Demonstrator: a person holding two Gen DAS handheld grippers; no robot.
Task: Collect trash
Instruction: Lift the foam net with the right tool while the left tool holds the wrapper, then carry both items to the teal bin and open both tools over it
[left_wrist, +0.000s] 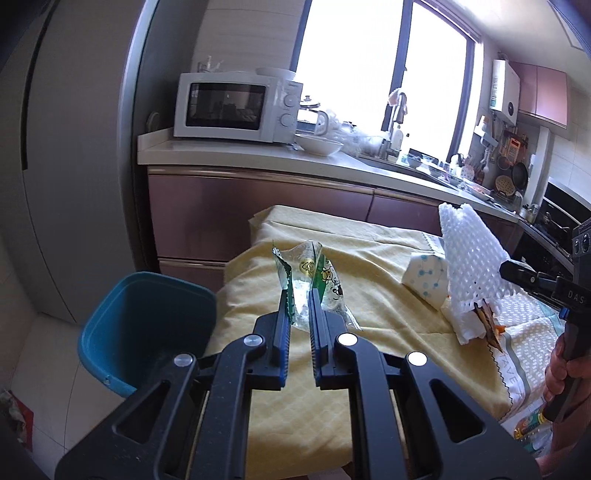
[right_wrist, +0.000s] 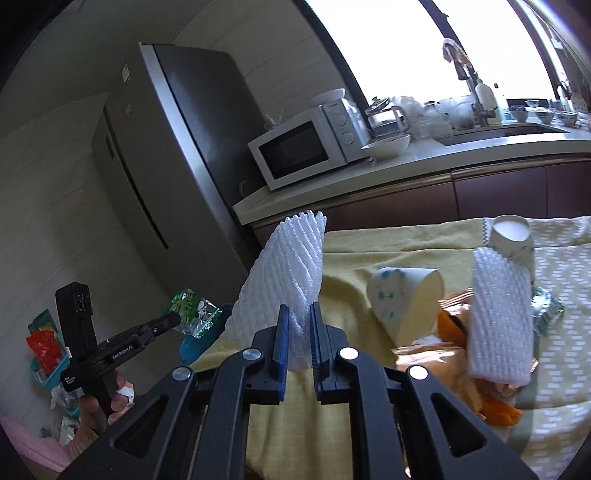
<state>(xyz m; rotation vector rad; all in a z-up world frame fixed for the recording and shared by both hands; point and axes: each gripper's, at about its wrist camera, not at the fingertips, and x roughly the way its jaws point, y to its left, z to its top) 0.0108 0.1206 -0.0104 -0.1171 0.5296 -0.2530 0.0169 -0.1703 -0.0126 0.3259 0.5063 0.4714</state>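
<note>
We're holding trash in both grippers. The left gripper (left_wrist: 300, 295) is clamping narrow on a clear snack wrapper (left_wrist: 314, 280) w/ green print, lifted above the yellow cloth (left_wrist: 388, 325) near the table's left edge. The teal bin (left_wrist: 147, 325) is sitting on the floor just beside that edge, open top facing us. The right gripper (right_wrist: 298, 314) is pinching narrow on a white foam net sleeve (right_wrist: 291, 266), also raised off the cloth.

Risks, as we're judging them: the wrapper is thin and slick and only its lower part is between the pads, so a quick swing toward the bin could let it slip out and land on the floor or cloth. The foam net is soft and squashed at one edge; it could tear or pull free. Both grippers are heading for one bin, so they could bump near its rim.

View diffs: the left wrist view is giving us the bin's full opening and depth; the right wrist view is showing only a sliver of teal behind the foam. The right wrist view is showing more trash left on the cloth: a second foam net (right_wrist: 498, 314), two paper cups (right_wrist: 402, 299), orange packaging (right_wrist: 461, 369) and a crumpled foil bit (right_wrist: 546, 306) toward the right edge, plus litter on the floor by the fridge (right_wrist: 177, 147).
</note>
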